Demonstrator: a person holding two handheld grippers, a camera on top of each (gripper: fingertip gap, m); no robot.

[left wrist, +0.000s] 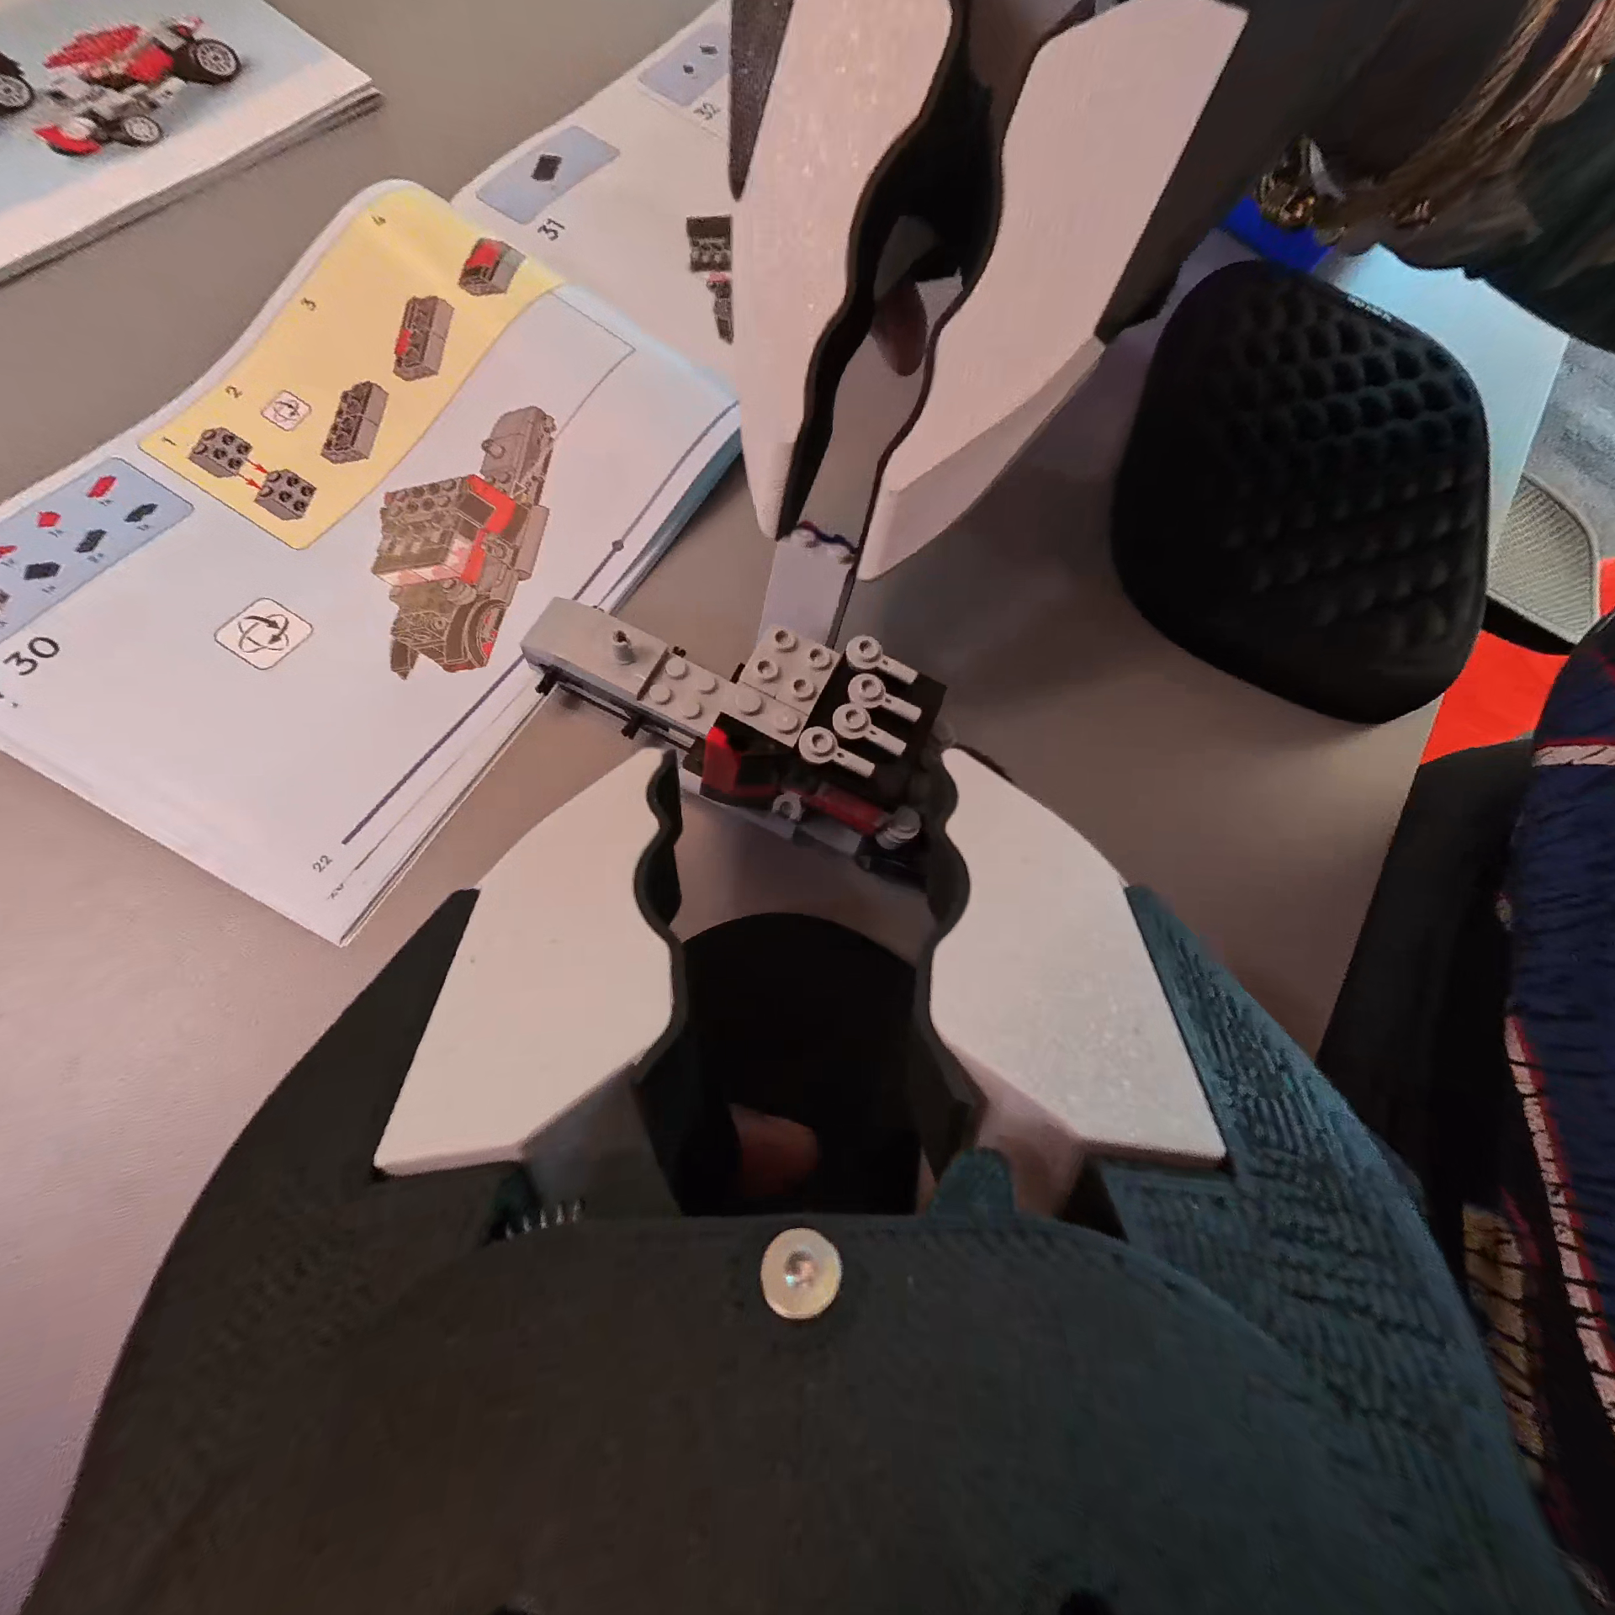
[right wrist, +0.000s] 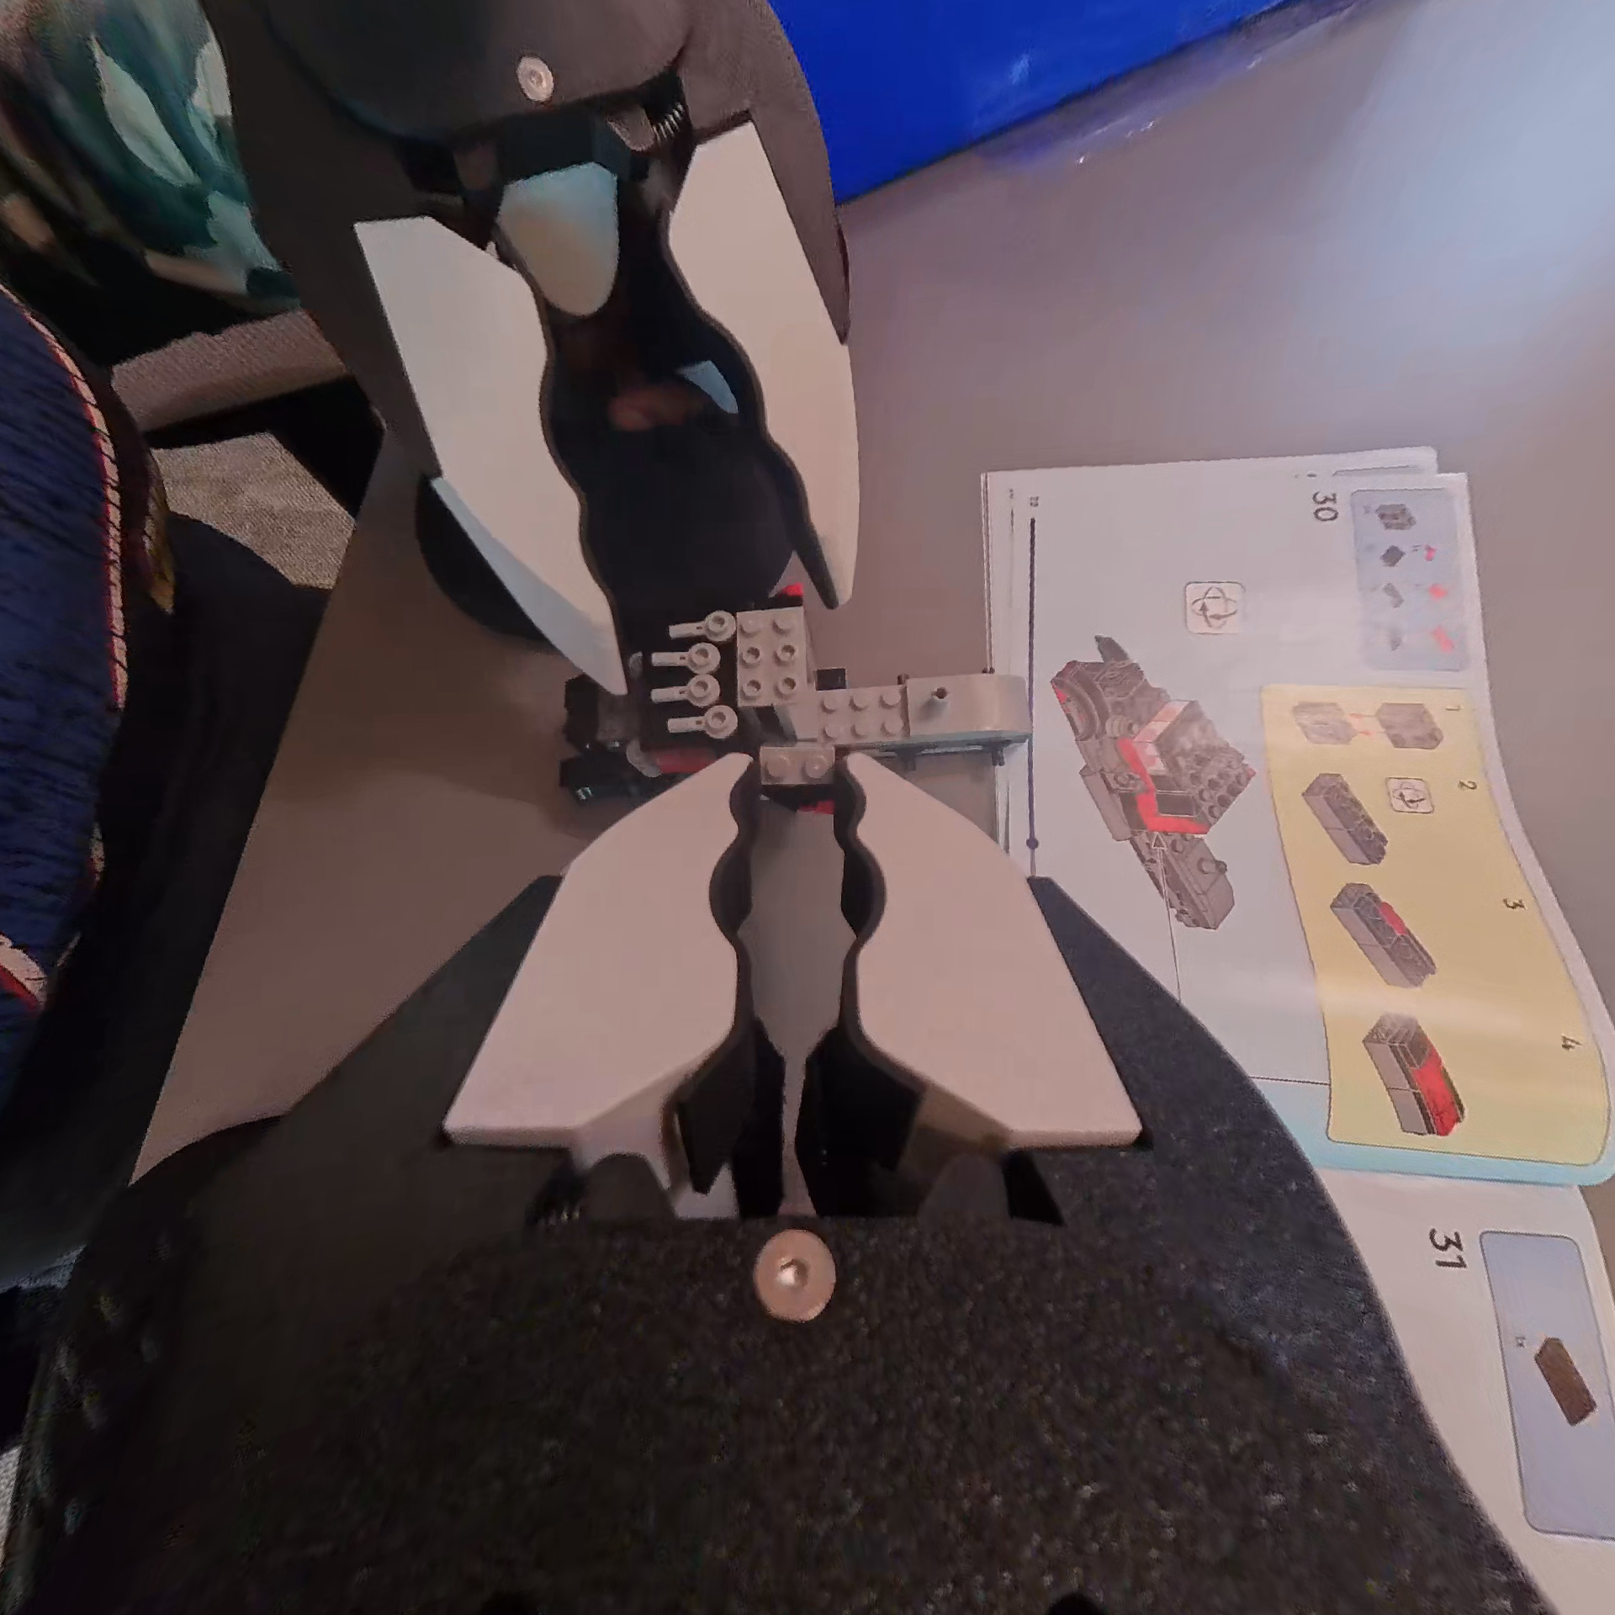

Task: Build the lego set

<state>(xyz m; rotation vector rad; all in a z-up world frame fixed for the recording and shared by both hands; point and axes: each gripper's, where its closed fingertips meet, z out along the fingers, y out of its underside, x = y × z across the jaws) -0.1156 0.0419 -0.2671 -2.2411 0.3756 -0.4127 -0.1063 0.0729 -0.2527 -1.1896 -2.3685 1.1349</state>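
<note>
A partly built lego model (left wrist: 699, 690), grey with black and red parts and several grey pins, is held above the table. My left gripper (left wrist: 808, 769) is shut on its dark rear end. In the right wrist view, the model (right wrist: 865, 703) sits under the left gripper (right wrist: 725, 634), which reaches in from above. My right gripper (right wrist: 797, 773) is shut on a small grey and red block (right wrist: 795, 765) that touches the model's side. In the left wrist view, the right gripper (left wrist: 826, 542) comes down from the top, with the block (left wrist: 808, 585) pressed against the model's studded top.
An open instruction booklet (left wrist: 262, 699) lies on the grey table left of the model and shows in the right wrist view (right wrist: 1223, 874). A second booklet (left wrist: 131, 114) lies at the far left. A black dimpled round object (left wrist: 1302, 489) and a blue box (right wrist: 1005, 79) stand nearby. A person's clothing (left wrist: 1556, 961) borders the table edge. Tip to tip, the grippers are about 4 centimetres apart. The black dimpled round object (left wrist: 1302, 489) is about 15 centimetres from my right fingertips.
</note>
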